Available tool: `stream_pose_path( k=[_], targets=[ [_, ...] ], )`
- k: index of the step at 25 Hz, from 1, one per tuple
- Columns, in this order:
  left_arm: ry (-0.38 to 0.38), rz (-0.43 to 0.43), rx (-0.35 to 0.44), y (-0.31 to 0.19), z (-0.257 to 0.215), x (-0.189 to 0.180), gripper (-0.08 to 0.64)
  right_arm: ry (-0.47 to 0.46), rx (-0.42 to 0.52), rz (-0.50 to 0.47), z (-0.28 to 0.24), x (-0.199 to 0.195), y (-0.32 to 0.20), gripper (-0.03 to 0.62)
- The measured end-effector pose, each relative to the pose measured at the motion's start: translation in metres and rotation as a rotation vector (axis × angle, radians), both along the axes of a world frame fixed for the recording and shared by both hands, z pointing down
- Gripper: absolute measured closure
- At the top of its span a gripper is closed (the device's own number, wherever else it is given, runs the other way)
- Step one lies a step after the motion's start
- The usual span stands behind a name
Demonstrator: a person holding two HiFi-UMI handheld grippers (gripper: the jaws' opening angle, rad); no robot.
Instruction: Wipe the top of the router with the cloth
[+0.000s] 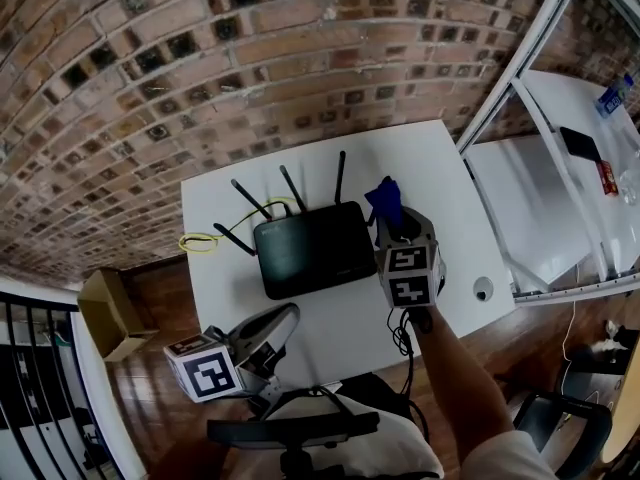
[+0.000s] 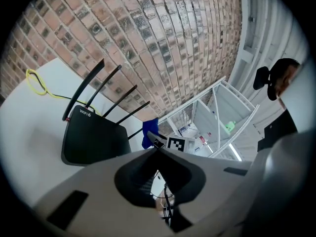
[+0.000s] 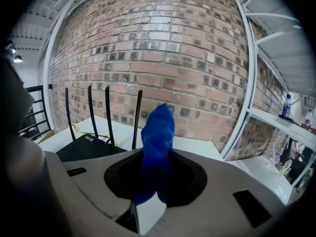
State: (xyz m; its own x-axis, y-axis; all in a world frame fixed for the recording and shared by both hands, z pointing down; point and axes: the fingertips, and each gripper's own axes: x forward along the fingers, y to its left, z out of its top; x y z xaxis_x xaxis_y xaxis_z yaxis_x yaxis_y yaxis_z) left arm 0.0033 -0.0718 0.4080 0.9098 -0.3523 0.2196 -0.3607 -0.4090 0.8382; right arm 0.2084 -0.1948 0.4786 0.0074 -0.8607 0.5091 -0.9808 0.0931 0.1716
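Note:
A black router [image 1: 313, 250] with several upright antennas lies flat in the middle of the white table [image 1: 430, 158]. My right gripper [image 1: 393, 230] hangs just right of the router, shut on a blue cloth [image 1: 385, 200] that sticks up out of its jaws. In the right gripper view the cloth [image 3: 157, 132] fills the gap of the right gripper [image 3: 155, 154], with the router [image 3: 86, 147] to the left. My left gripper [image 1: 288, 316] is near the table's front edge, below the router, shut with nothing in it. In its own view the left gripper [image 2: 157, 151] points at the router [image 2: 94, 137] and cloth [image 2: 149, 132].
A yellow cable [image 1: 205, 238] loops off the router's back left. A brick wall stands behind the table. White shelving [image 1: 560, 198] with small items is at the right. A cardboard box [image 1: 110, 313] sits on the floor at the left, a chair [image 1: 300, 433] below me.

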Motion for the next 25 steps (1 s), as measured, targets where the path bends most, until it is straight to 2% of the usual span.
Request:
stream_pose_path(
  k=[8, 12, 17, 25],
  targets=[
    [-0.021, -0.047, -0.012, -0.002, 0.009, -0.008, 0.541, -0.063, -0.09, -0.058, 0.049, -0.008, -0.001, 0.489],
    [-0.019, -0.062, -0.009, -0.004, 0.008, -0.012, 0.541, -0.052, -0.149, -0.103, 0.065, -0.013, 0.0, 0.489],
    [-0.017, -0.073, -0.009, -0.002, 0.01, -0.015, 0.541, -0.018, -0.24, -0.108, 0.087, -0.011, 0.008, 0.489],
    [-0.018, -0.078, -0.016, -0.001, 0.012, -0.018, 0.541, 0.009, -0.286, -0.109, 0.105, -0.006, 0.011, 0.489]
  ],
)
